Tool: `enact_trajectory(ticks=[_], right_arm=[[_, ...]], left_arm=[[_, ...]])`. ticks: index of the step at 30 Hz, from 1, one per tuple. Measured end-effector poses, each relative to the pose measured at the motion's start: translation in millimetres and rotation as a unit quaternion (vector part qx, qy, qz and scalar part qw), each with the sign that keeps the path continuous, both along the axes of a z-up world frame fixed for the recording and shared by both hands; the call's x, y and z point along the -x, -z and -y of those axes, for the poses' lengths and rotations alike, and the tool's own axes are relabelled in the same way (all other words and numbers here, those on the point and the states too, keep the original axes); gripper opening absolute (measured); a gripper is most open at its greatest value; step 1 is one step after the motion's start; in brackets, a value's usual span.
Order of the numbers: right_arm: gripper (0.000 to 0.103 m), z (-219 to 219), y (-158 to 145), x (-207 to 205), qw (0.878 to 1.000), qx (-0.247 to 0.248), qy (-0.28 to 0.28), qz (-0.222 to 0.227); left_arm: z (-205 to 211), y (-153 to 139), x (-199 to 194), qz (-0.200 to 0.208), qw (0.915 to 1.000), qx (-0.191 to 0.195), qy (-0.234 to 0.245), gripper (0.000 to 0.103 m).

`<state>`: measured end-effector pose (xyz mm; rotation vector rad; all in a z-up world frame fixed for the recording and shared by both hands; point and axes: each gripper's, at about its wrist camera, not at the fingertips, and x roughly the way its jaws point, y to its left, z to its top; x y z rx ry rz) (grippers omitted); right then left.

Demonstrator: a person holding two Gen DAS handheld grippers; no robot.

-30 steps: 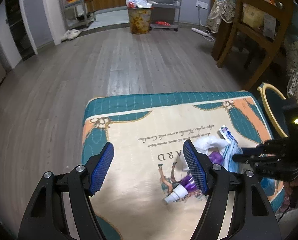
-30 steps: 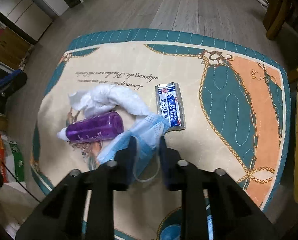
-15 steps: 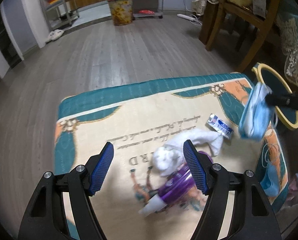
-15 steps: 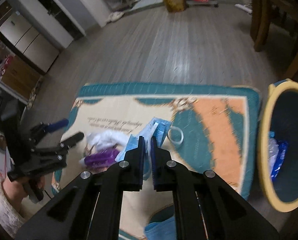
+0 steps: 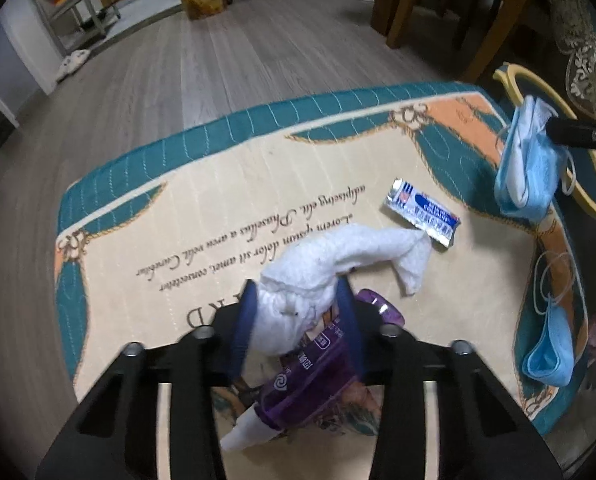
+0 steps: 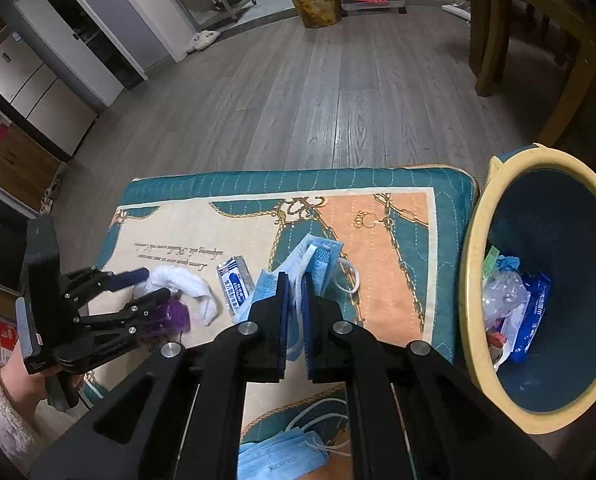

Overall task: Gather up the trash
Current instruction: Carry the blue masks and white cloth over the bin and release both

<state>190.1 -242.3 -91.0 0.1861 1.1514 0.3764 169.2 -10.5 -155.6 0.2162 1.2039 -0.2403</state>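
Rug (image 5: 225,184), teal-bordered with a cream centre, orange corner panels and a line of script, laid on grey plank floor (image 5: 201,68). Left gripper (image 5: 295,322): pointing steeply down over the near part of the rug, jaws closing, blue pads on either side of one end of a crumpled white tissue (image 5: 338,258); whether the pads already press it cannot be told. Purple bottle (image 5: 314,384) with white cap, lying on its side under and partly between the same fingers, its base near the tissue. Silver and blue foil wrapper (image 5: 422,214), flat on the rug just beyond the tissue's far end. Right gripper (image 6: 293,296): jaws pressed together on a blue face mask (image 6: 318,260), lifted clear of the rug, near the bin. Second blue mask (image 6: 281,456) with white ear loops, lying at the near right edge of the rug. Bin (image 6: 474,264), blue with a yellow rim, just beside the rug's right edge, holding plastic wrappers and a blue packet. Wooden chair (image 6: 538,40) stands beyond.
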Motion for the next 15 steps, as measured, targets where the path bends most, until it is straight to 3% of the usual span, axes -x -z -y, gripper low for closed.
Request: enact_trajectory(ticks=[5, 15], right_arm=[[0.006, -0.4, -0.7, 0.1, 1.0, 0.001, 0.001, 0.002], [0.006, 6.4, -18.0, 0.7, 1.0, -0.006, 0.01, 0.023]], left_arm=[[2.7, -5.9, 2.2, 0.011, 0.9999, 0.002, 0.009, 0.024], [3.9, -52.5, 6.3, 0.086, 0.9955, 0.038, 0.009, 0.023]])
